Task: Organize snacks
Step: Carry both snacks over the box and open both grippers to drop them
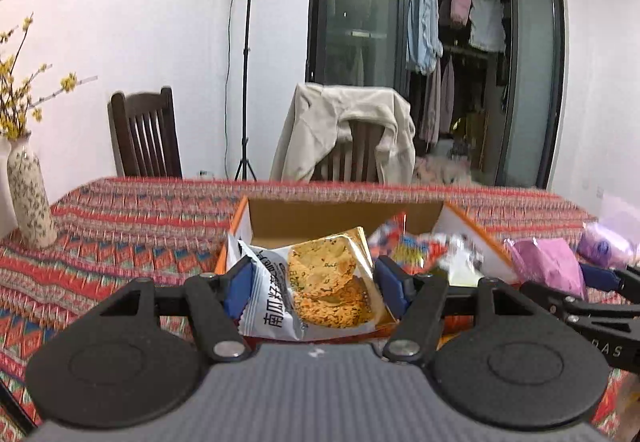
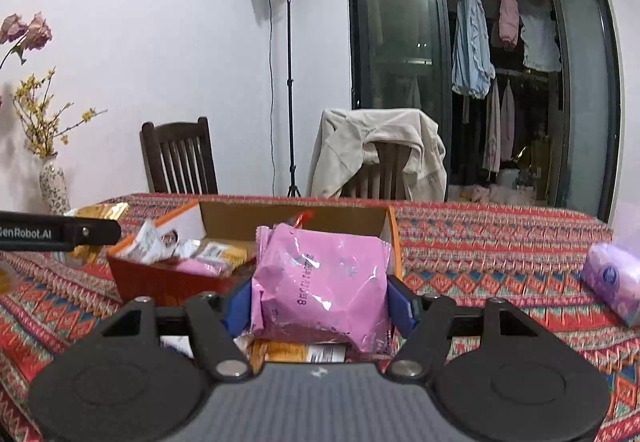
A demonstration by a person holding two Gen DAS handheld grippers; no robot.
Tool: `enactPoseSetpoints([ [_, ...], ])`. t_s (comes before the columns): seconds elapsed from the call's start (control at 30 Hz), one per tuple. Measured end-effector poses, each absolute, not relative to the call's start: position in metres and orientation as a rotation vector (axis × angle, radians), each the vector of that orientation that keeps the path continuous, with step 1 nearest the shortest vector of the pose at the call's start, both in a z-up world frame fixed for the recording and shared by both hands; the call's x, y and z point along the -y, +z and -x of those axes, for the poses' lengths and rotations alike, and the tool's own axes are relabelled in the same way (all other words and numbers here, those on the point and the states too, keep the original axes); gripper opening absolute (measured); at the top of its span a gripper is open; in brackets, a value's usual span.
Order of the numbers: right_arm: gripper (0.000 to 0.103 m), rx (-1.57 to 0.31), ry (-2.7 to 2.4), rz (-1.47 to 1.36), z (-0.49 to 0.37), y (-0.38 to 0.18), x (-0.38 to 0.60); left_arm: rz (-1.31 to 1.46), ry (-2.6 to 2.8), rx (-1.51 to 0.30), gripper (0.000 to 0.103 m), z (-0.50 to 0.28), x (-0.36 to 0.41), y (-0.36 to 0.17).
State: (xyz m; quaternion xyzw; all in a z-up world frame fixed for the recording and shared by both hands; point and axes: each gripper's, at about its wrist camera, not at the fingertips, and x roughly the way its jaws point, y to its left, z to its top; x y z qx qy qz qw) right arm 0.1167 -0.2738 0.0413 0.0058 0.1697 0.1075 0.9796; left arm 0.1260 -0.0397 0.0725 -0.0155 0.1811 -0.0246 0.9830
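Two snack packets are pinched at once, a cracker packet (image 1: 320, 282) in the left hand-held gripper (image 1: 316, 282) and a pink packet (image 2: 320, 278) in the right hand-held gripper (image 2: 320, 298), both held just above the cardboard box (image 1: 340, 217) on the desk (image 1: 120, 222), presumably to sort them.

The left gripper (image 1: 316, 284) is holding a cracker packet (image 1: 316, 282) between its blue pads (image 1: 240, 288), jaws pressing on both sides. Beyond it an open box (image 1: 344, 217) is sitting on the patterned worktop (image 1: 140, 226), with more wrappers (image 1: 420, 246) lying inside. At the right edge the right gripper (image 1: 592, 282) is carrying a pink packet (image 1: 548, 266). A vase (image 1: 30, 197) is standing at the left. Two chairs (image 1: 146, 137) are facing the far side, one wearing a jacket (image 1: 348, 121).
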Motion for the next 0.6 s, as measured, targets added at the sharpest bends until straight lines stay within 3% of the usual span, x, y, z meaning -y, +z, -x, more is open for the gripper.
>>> enactPoseSetpoints([
  [0.6, 0.068, -0.293, 0.176, -0.038, -0.198, 0.089, 0.248, 0.059, -0.007, -0.3, 0.066, -0.206, 0.041, 0.105],
])
